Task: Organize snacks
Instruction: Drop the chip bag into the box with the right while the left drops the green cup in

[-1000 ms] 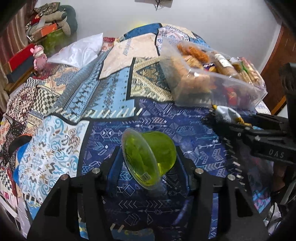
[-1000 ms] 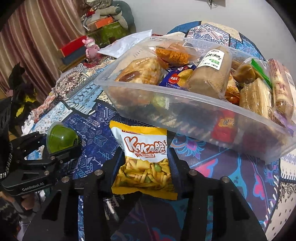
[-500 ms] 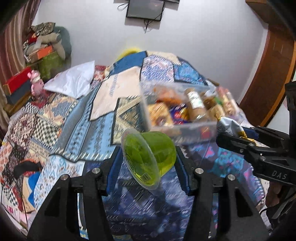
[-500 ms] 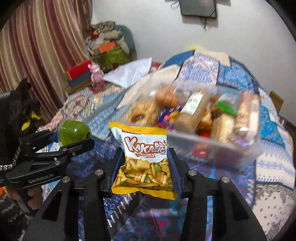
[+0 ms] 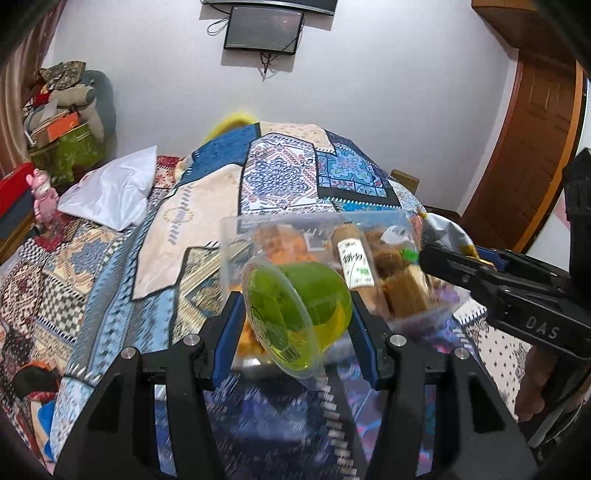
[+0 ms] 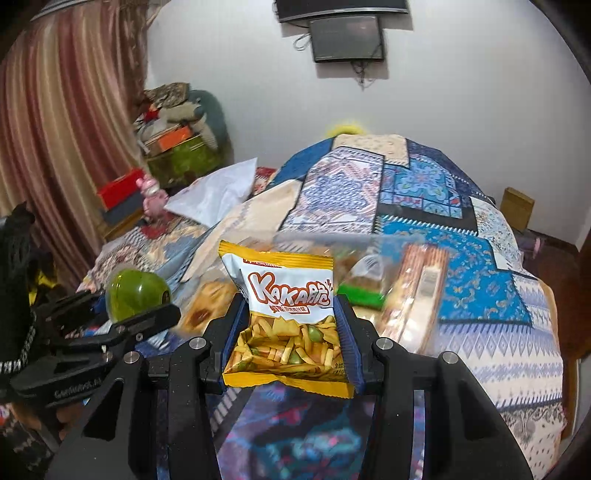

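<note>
Left gripper [image 5: 297, 314]: clamped on a jelly cup [image 5: 295, 314], one blue pad on each side; the cup lies tilted, its sealed mouth turned toward the camera
Jelly cup: clear plastic, green-yellow filling, held in the air in front of the near end of the bin [image 5: 236, 236]; also seen from the right wrist, between the left gripper's fingers
Right gripper [image 6: 290, 332]: clamped on a snack bag [image 6: 288, 325] by its two side edges, bag upright with the printed face to the camera
Snack bag: white and yellow, lettered KAKA, held clear of the bed [image 6: 480, 266], in front of the bin
Bin: clear plastic, resting on the bed cover, well in from the foot edge; filled with wrapped snacks, among them a brown roll with a white label [image 5: 354, 254] and a long packet of sticks [image 6: 417, 291]
Bed: covered by a blue, cream and red patchwork cover; a white pillow [image 5: 114, 192] lies toward the head, left side
Wall: a dark screen [image 5: 264, 33] mounted above the head of the bed
Image quality: the near bed cover is blurred
</note>
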